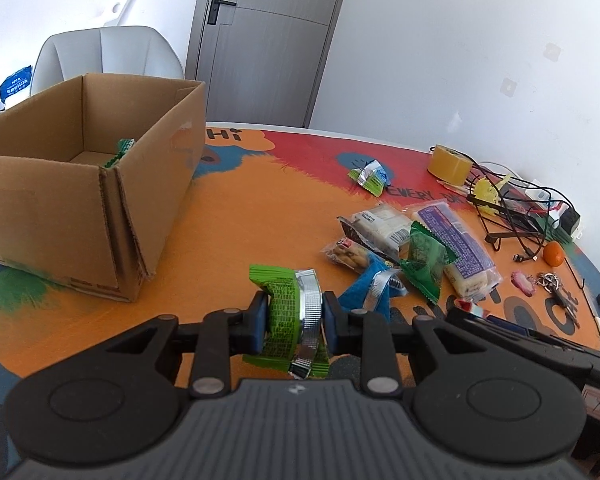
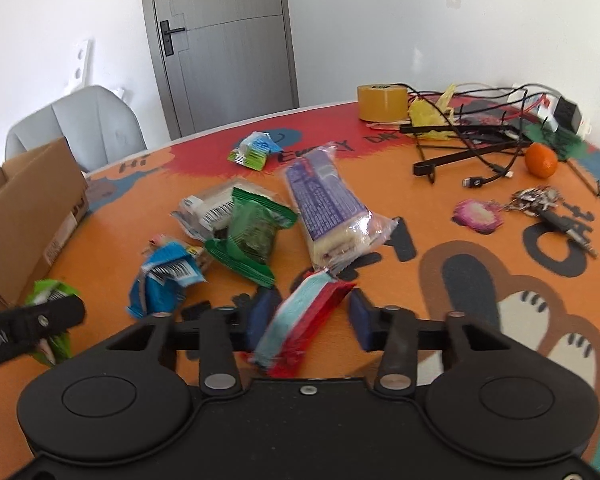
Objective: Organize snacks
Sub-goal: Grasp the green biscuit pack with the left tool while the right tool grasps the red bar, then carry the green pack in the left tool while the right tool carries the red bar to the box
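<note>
Gripping a green snack packet in your left gripper, you closed the right gripper around a red-and-blue wrapper that looked barely pinched and could slip

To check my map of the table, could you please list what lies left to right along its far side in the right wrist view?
Cardboard box → small green and blue packet → roll of tape → orange.

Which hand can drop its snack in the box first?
Probably the left. The left gripper already pinches a green snack, and the box stands open close on its side. The right gripper sits farther from the box.
</note>
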